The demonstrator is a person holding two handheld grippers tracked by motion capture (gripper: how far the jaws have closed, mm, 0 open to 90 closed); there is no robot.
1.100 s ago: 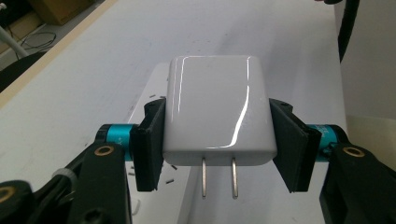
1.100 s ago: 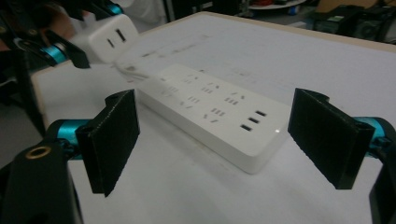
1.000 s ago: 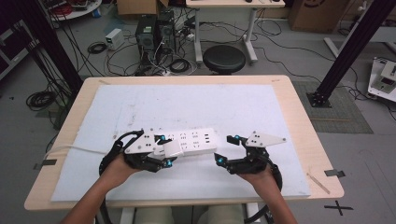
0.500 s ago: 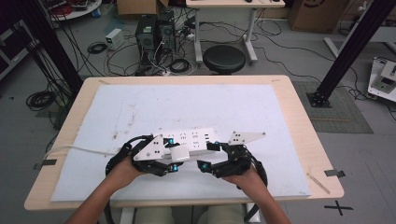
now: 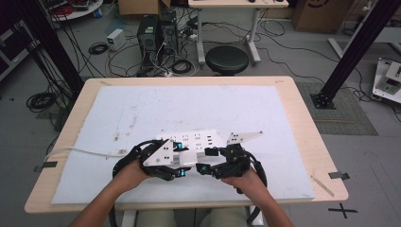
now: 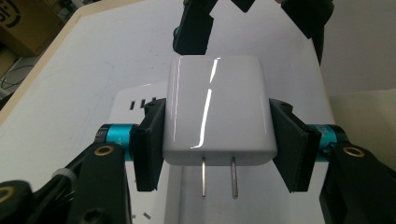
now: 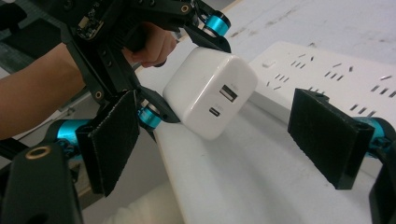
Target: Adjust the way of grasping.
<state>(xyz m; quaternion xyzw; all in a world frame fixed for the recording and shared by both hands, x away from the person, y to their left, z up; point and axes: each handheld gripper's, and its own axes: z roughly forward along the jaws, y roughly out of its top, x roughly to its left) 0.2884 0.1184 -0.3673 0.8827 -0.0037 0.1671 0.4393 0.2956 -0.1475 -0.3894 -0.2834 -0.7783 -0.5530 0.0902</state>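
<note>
A white charger block [image 6: 217,109] sits clamped between the pads of my left gripper [image 6: 217,140], its two metal prongs [image 6: 218,177] pointing back toward the camera. In the high view that gripper [image 5: 182,163] hovers over the near edge of a white power strip [image 5: 194,141]. My right gripper [image 7: 219,135] stands open and faces the charger's port end [image 7: 210,91], its pads apart on either side and not touching it. The power strip [image 7: 336,79] lies just behind. From above, the right gripper [image 5: 208,161] is close beside the left.
The strip's white cable [image 5: 80,151] runs off the left side of the white mat [image 5: 189,109]. The mat covers a wooden table [image 5: 302,132]. A black stool [image 5: 227,59] and cables lie on the floor beyond the far edge.
The two grippers have drawn together near the table's front. The left moved right with the charger, and the right moved left until its open jaws face it.
</note>
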